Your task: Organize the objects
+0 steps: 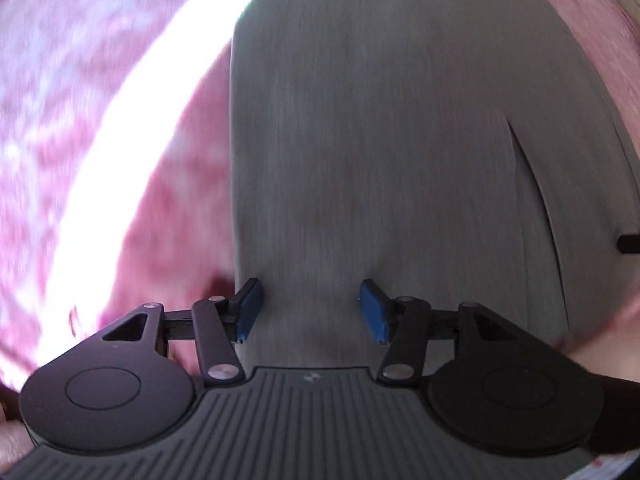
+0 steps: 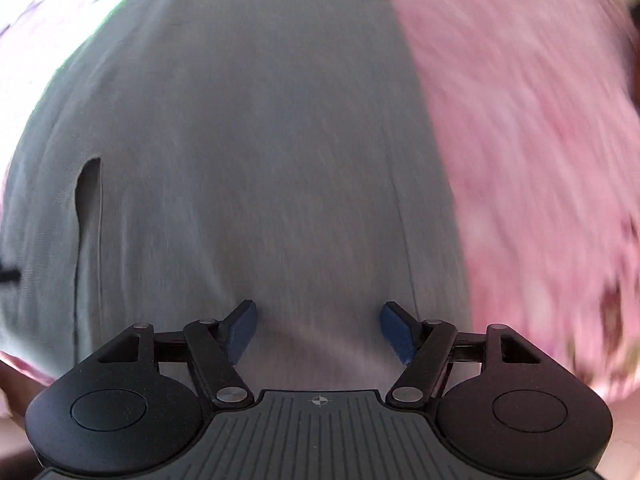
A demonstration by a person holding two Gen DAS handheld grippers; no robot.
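Grey fabric fills most of what you see through both cameras: a grey garment (image 1: 400, 140) lies spread flat on a pink patterned bedspread (image 1: 48, 120), and both views are smeared with motion blur.

In the left wrist view, the garment's straight left edge runs just beside the left finger of your left gripper (image 1: 310, 310), with open pink bedspread (image 2: 540, 140) beyond it and a bright white band (image 1: 132, 140) of glare curving across that side. A dark slit (image 1: 536, 200), perhaps a pocket or fold, cuts the cloth toward the right, and a small black piece (image 1: 628, 243) pokes in at the right rim; you cannot tell what it is.

In the right wrist view, the garment (image 2: 248, 140) ends on the right, just past the right finger of your right gripper (image 2: 320, 330), where pink bedspread takes over. The same slit (image 2: 86, 200) shows at the left.

Both of your grippers have their blue-padded fingers spread wide apart over the cloth, gripping nothing. The fabric looks smooth, with faint lengthwise creases.
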